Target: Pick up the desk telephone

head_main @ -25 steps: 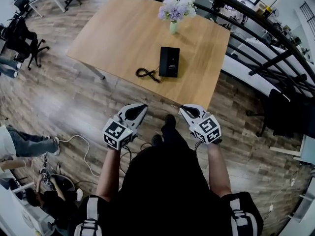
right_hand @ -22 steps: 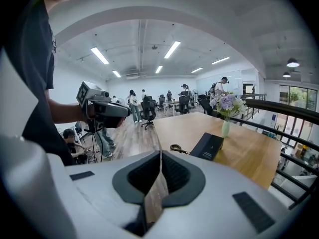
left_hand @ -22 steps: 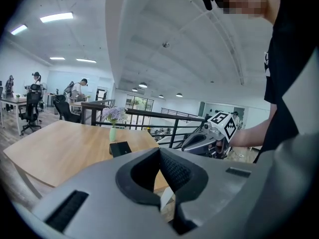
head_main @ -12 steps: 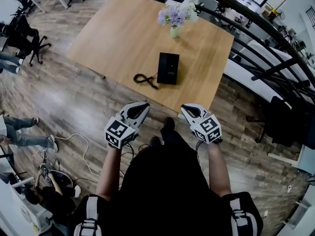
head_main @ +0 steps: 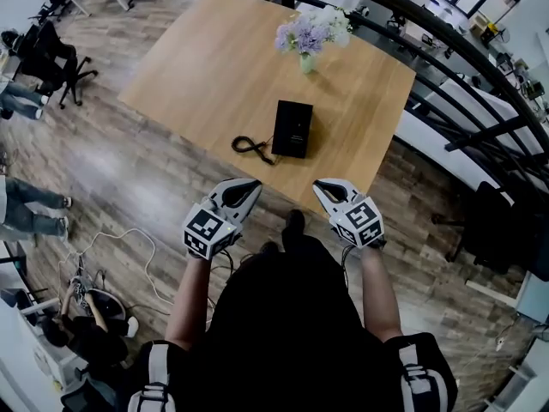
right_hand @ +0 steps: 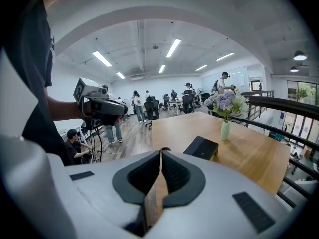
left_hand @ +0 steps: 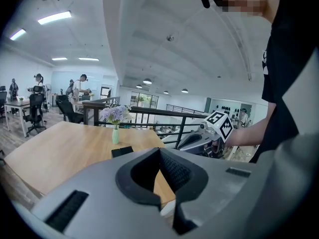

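A black desk telephone [head_main: 292, 129] lies on the wooden table [head_main: 214, 58], near its front edge, with a coiled black cord [head_main: 250, 147] to its left. It also shows in the left gripper view as the telephone [left_hand: 122, 151] and in the right gripper view as the telephone [right_hand: 202, 147]. My left gripper [head_main: 255, 183] and right gripper [head_main: 318, 184] hang side by side over the floor, just short of the table's front edge. Both are shut with nothing between their jaws, and both point toward the table.
A vase of purple and white flowers [head_main: 310, 34] stands behind the telephone. A black railing [head_main: 455, 50] runs along the table's right side. Office chairs [head_main: 43, 54] and people [head_main: 26, 204] are at the left; cables [head_main: 137, 247] lie on the floor.
Both grippers have come closer to the table's front edge, still shut. The table and telephone sit lower in the head view than before.
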Available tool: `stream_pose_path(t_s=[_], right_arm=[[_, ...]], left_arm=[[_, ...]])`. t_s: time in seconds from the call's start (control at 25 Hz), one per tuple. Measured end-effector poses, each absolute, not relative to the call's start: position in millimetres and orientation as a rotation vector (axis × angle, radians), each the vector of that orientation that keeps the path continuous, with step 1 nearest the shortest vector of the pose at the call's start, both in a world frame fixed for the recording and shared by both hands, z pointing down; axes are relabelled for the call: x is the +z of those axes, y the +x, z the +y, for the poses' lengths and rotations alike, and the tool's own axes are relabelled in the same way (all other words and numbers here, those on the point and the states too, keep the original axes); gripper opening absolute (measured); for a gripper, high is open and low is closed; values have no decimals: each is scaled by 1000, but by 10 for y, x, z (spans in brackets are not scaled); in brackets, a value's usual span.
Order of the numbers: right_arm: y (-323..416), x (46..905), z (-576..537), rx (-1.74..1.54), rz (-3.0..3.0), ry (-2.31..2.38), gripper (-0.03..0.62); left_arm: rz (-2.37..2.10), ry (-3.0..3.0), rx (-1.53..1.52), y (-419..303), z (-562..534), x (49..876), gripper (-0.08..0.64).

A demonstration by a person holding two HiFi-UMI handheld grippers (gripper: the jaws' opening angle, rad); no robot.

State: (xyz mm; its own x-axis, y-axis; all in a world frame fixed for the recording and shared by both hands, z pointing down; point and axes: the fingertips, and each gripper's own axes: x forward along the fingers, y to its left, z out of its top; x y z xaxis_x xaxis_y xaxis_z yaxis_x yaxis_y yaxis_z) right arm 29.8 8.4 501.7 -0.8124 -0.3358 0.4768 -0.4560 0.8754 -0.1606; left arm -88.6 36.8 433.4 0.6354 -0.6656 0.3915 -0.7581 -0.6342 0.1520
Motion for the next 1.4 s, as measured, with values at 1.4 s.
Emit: stream_pose_path(t_s=[1.4], right_arm=[[85,5496,-935,581,-2467,633,27]], left_arm=[[-917,2480,400,-1038,-752,5075,21]])
